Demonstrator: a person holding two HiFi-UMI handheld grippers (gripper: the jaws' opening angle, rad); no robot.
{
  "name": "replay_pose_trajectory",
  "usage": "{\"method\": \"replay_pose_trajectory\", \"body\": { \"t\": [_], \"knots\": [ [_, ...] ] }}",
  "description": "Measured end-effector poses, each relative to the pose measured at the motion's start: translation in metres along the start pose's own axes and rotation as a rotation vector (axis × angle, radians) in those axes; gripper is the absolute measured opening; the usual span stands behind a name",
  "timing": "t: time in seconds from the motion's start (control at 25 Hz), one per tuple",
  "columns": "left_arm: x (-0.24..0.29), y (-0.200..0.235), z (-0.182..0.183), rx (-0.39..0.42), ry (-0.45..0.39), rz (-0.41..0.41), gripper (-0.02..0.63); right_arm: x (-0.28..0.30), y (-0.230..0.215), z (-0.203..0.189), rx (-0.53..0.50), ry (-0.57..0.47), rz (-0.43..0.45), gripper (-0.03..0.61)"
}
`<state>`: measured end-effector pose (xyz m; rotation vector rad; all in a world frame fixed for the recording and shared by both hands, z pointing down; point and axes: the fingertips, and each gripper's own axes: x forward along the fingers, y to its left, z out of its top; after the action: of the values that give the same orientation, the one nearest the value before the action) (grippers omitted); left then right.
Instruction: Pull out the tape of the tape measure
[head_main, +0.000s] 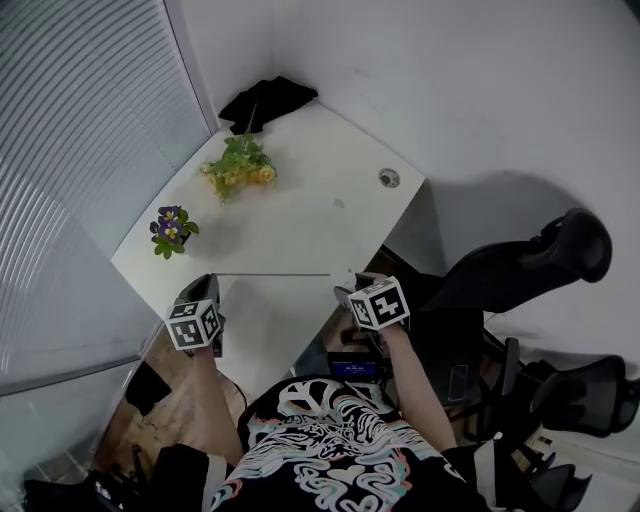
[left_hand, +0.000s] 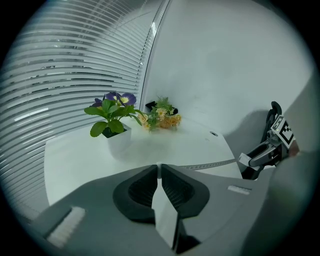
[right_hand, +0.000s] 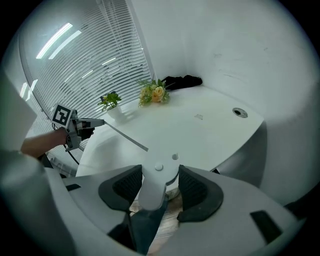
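- Left tongs: sitting at the near left edge of the tabletop, closed and pinching the free end of the tape as a thin white strip between the pads.
- Right tongs: sitting at the near right, standing wide and clamping the tape measure case, a white rounded body, on both sides.
- Tape: lying drawn out in 1 straight line from the case to the left tongs, crossing above the near part of the tabletop.
- 1 potted plant with purple flowers: standing at the left edge of the tabletop, beyond the left tongs.
- 1 bunch of yellow flowers: lying farther back, well apart from the tape.
- 1 black cloth: lying in the far corner.
- Blinds: covering the left side.
- 1 black office chair: standing to the right of the tabletop.
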<state>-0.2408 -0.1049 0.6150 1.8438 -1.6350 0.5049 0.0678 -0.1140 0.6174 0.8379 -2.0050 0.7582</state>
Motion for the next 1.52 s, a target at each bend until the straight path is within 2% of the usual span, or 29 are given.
{"method": "replay_pose_trajectory", "body": {
  "t": [0.32,0.72,1.52],
  "knots": [
    [0.001,0.002,-0.008,-0.012,0.02,0.007,0.032,0.008,-0.004,0.008,-0.024,0.008,0.005,0.233],
    [0.005,0.002,-0.024,0.011,0.076,0.024,0.034,0.019,-0.011,0.009,-0.049,0.033,-0.015,0.233],
    [0.017,0.004,-0.045,0.102,0.209,0.042,0.034,0.046,-0.017,0.006,-0.105,0.107,-0.04,0.235]
  ]
}}
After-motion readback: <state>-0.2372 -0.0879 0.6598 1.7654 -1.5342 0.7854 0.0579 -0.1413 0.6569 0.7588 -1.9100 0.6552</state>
